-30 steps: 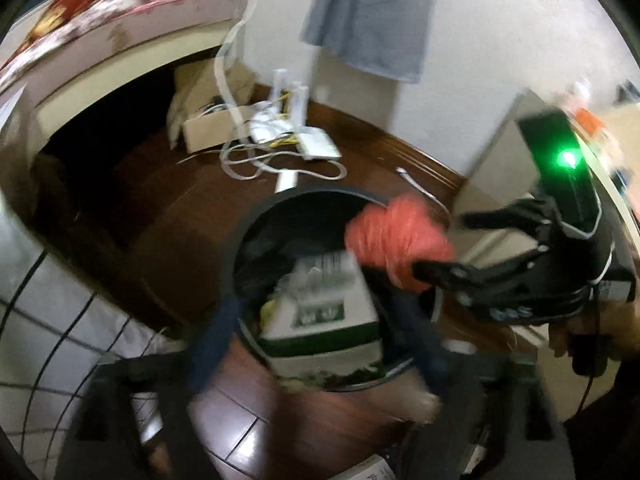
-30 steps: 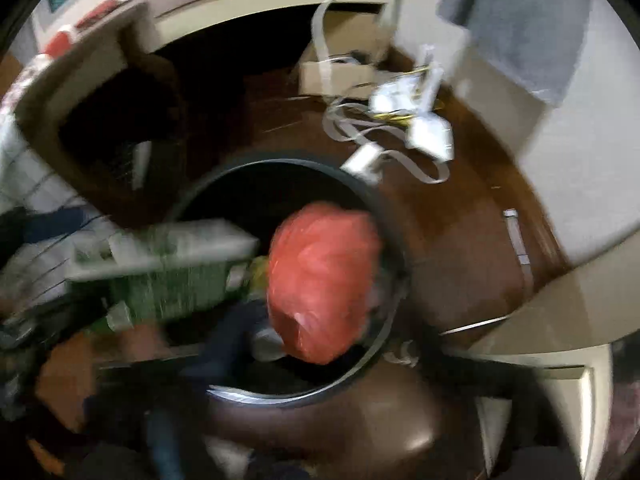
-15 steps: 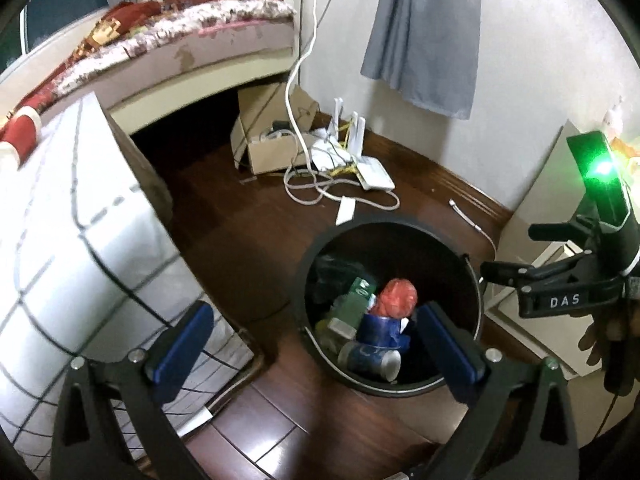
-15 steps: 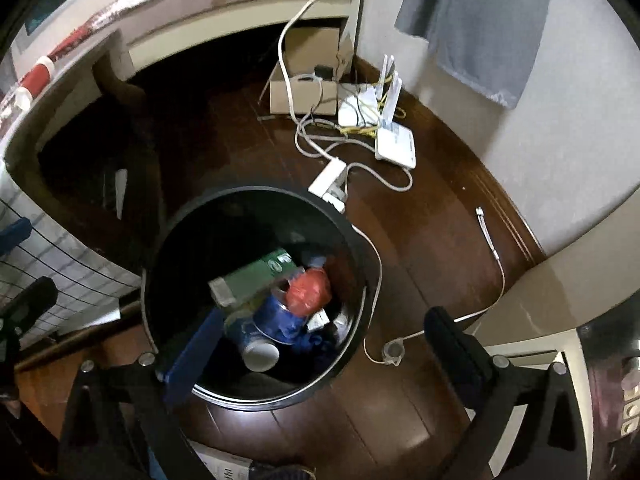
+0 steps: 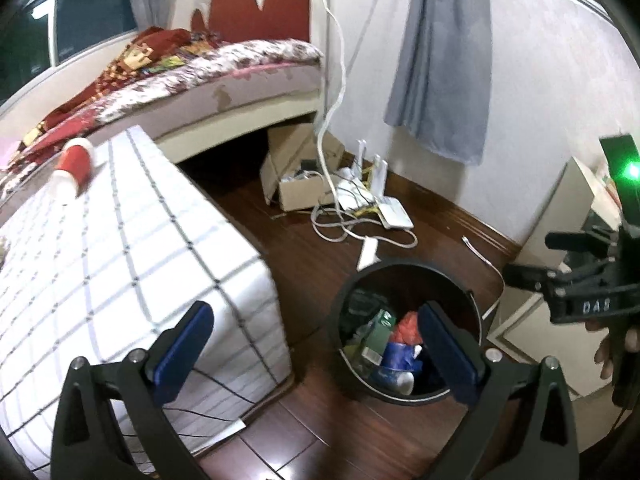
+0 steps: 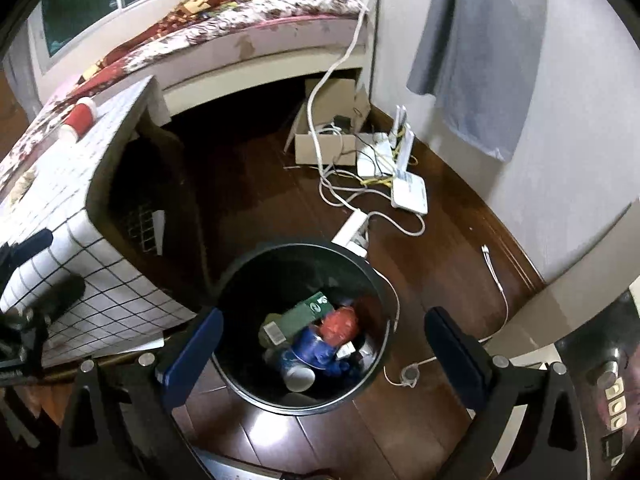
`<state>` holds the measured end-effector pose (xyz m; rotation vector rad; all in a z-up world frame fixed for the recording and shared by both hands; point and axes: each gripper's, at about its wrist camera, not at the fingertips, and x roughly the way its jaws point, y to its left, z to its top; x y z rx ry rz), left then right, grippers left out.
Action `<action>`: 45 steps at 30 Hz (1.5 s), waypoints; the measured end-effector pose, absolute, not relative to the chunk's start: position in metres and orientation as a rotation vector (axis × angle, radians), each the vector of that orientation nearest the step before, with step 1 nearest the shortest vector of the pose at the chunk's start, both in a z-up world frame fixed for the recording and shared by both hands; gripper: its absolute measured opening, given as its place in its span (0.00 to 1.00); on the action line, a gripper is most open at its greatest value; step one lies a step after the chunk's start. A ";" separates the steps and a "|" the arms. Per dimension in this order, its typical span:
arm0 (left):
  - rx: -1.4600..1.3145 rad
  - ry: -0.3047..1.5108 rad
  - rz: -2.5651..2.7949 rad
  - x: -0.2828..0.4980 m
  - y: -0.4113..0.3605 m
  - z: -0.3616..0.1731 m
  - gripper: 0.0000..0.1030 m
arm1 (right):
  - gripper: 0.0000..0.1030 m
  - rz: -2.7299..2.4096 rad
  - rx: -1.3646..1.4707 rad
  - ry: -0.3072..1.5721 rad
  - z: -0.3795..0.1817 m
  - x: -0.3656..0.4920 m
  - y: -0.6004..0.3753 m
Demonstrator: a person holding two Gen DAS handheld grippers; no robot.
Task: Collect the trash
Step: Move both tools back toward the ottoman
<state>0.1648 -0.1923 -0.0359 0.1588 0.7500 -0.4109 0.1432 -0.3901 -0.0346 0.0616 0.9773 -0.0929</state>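
Note:
A black trash bin (image 5: 344, 300) (image 6: 376, 280) stands on the dark wood floor. Inside lie a green carton (image 5: 378, 332) (image 6: 304, 312), a crumpled red bag (image 5: 406, 326) (image 6: 340, 322), a blue wrapper (image 6: 312, 350) and a white cup (image 6: 298, 378). My left gripper (image 5: 316, 350) is open and empty, raised between the table and the bin. My right gripper (image 6: 324, 354) is open and empty above the bin; it also shows in the left wrist view (image 5: 532, 260). A red paper cup (image 5: 72, 168) (image 6: 80, 118) lies on its side on the table.
A low table with a white grid cloth (image 5: 120, 248) (image 6: 72, 208) stands left of the bin. A bed (image 5: 200, 72), a cardboard box (image 6: 324, 140), routers and white cables (image 6: 396, 184) lie beyond. A white cabinet (image 5: 560, 208) stands to the right.
Both grippers let go of the green carton and the red bag, which now lie in the bin. Both grippers have opened and risen away from the bin.

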 end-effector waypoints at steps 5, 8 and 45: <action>0.148 0.725 -0.366 0.166 -0.173 -0.025 0.99 | 0.99 -0.057 0.026 0.947 -0.023 0.148 -0.370; 0.127 0.703 -0.340 0.166 -0.159 -0.018 0.99 | 0.99 -0.035 0.012 0.928 -0.016 0.153 -0.357; -0.062 0.635 0.108 0.176 0.098 0.000 1.00 | 0.99 0.374 -0.131 0.806 0.018 0.239 -0.094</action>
